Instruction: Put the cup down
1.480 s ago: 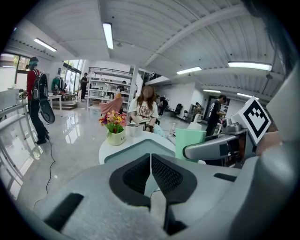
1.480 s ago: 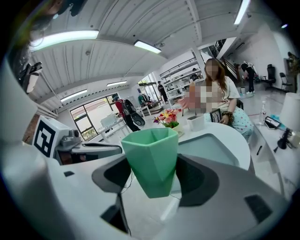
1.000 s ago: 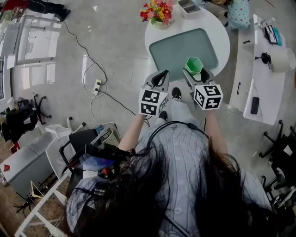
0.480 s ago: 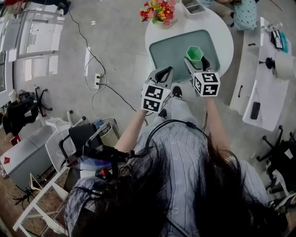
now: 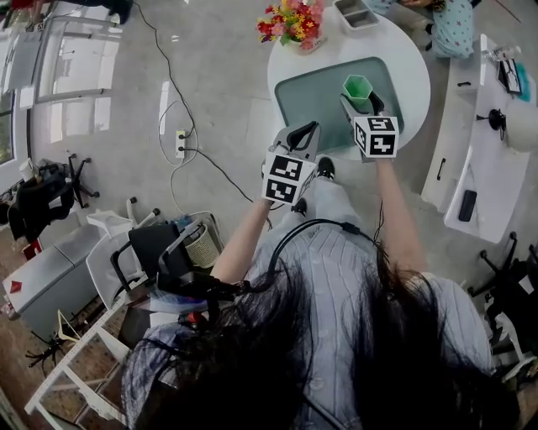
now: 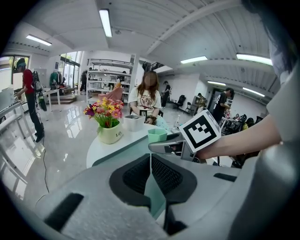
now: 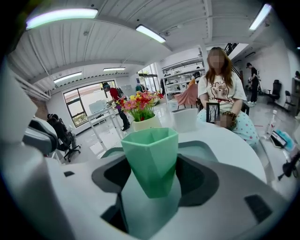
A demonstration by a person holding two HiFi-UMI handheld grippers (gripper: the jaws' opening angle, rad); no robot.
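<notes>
Gripping the green cup [image 7: 151, 157] by its faceted sides, the right gripper [image 5: 360, 101] has its jaws clamped on it, upright over the mat [image 5: 313, 94], upper right of centre. It looks light, rigid and slick. The left gripper [image 5: 300, 139] has its jaws together, empty.

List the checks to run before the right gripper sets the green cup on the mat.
1. Grip: right gripper is shut on the cup, which is upright. Ok.
2. Landing spot: the mat looks bare around the cup. Ok.
3. Cup base touching the mat: cannot tell.
4. Left gripper is shut, empty and apart from the cup. Ok.
5. Flower pot and grey tray stand at the table's far edge, off the mat. Ok.
</notes>
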